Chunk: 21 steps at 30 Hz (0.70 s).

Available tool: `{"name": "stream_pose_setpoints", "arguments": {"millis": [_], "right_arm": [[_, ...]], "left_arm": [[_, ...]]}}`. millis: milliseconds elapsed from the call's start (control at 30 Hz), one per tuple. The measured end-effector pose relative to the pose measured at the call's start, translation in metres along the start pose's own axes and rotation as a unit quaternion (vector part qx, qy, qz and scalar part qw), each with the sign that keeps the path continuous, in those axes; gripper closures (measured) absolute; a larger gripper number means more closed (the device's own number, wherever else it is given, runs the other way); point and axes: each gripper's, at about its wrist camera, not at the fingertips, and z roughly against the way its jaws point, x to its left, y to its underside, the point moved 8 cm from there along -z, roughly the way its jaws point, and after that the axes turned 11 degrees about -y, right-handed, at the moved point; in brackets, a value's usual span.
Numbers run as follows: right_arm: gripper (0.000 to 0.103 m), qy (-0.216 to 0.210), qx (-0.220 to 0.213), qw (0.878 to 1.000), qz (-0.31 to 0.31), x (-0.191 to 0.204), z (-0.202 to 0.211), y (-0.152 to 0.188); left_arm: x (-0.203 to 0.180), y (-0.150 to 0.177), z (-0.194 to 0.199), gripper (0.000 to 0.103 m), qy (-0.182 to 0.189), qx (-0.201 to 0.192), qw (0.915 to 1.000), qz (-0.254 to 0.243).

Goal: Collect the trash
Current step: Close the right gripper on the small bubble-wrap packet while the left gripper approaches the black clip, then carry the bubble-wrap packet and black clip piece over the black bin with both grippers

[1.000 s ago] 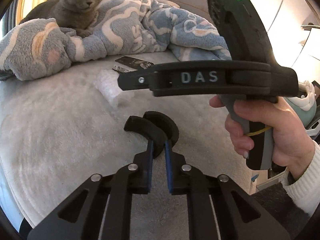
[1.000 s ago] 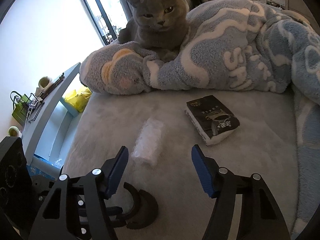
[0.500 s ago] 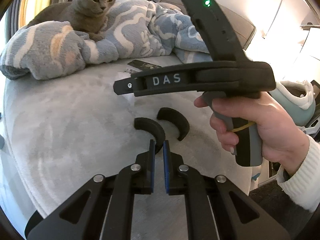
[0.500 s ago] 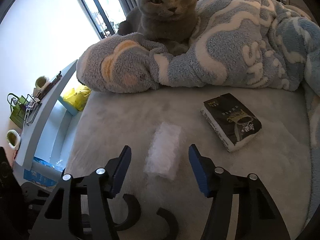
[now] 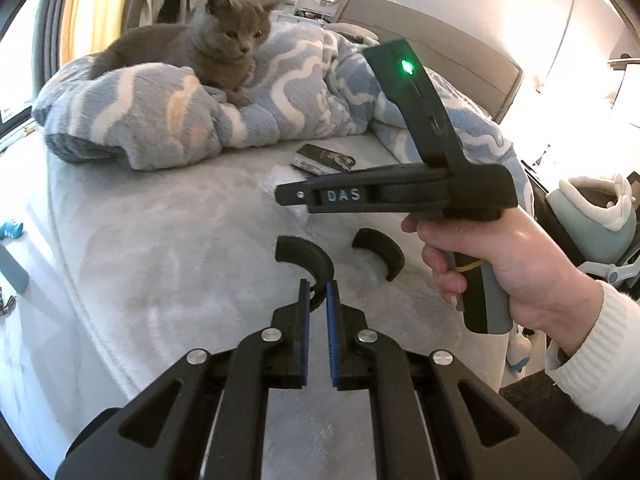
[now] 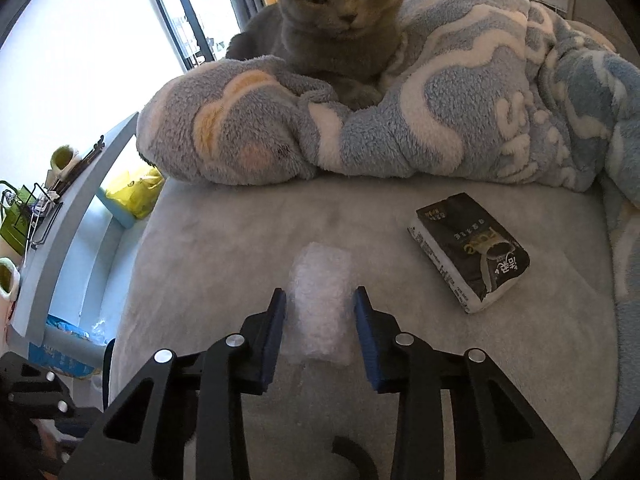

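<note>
A home bedroom — bed (image 6: 224,248), fleece blanket (image 6: 460,120), cat (image 6: 336,12).

A solid grey cat (image 6: 336,20) sits at twelve o'clock on a fleece blanket (image 6: 460,120) of pale blue with white swirls, with peach and yellow patches at its ten o'clock end. The bed (image 6: 224,248) is a plain light grey. The bubble wrap (image 6: 320,304) is a clear, whitish colour. At three o'clock the packet (image 6: 472,252) is black with white edges and lettering. Both grippers are black with blue pads (image 6: 274,336). The two curved pieces (image 5: 306,254) are black.
</note>
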Motion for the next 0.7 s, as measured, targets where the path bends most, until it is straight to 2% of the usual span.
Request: {"name": "stream_pose_setpoints", "arguments": {"millis": [400,700], "right_arm": [[0.068,-0.022,-0.016,0.999,0.032,0.051,0.009,0.009],[0.068,-0.030,-0.026,0.997,0.066,0.093,0.018,0.027]], "left_arm": [[0.024,0.017,0.044,0.094,-0.056,-0.023,0.9973,0.043],[0.041,0.041,0.066,0.094,-0.097,-0.019,0.9929,0.066]]}}
